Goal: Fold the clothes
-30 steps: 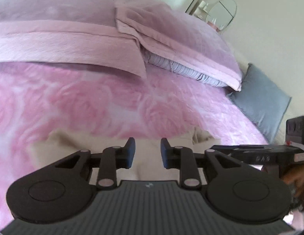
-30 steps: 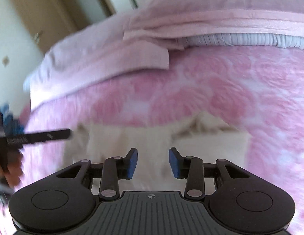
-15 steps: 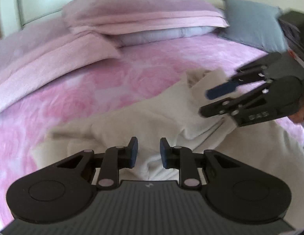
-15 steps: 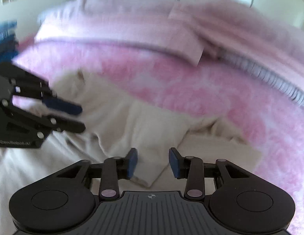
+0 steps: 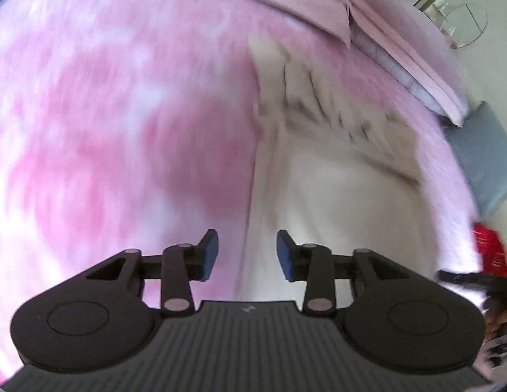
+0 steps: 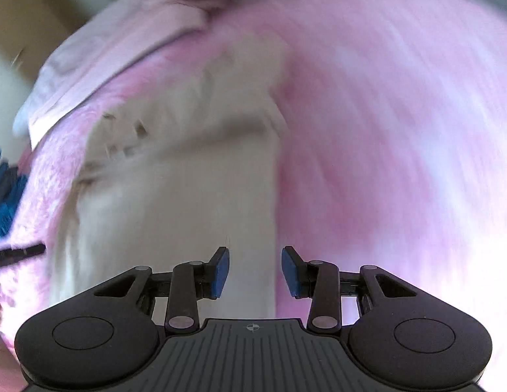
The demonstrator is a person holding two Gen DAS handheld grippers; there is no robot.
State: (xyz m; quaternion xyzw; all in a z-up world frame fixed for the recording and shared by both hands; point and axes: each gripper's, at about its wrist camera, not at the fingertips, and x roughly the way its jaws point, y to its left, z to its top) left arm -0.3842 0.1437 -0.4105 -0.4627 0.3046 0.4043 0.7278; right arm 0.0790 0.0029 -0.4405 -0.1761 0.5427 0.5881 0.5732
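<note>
Both views are blurred, but the cream garment [image 5: 335,176] lies spread on the pink bedspread [image 5: 106,114]. Left gripper [image 5: 243,254] hangs released over its left edge, right gripper [image 6: 255,271] released over its right edge, neither holding anything.

Left gripper [image 5: 244,254] and right gripper [image 6: 255,271], wrist views: each is a matte black body with a ribbed central plate bearing a small pale emblem, flanked by two rounded lobes with shallow circular recesses. Two black linkage arms with pale round pivot pins carry each pair of fingers, which end in blue pads [image 5: 211,251] [image 6: 221,272]. No cables or sleeves are visible; motion blur obscures finer detail.
</note>
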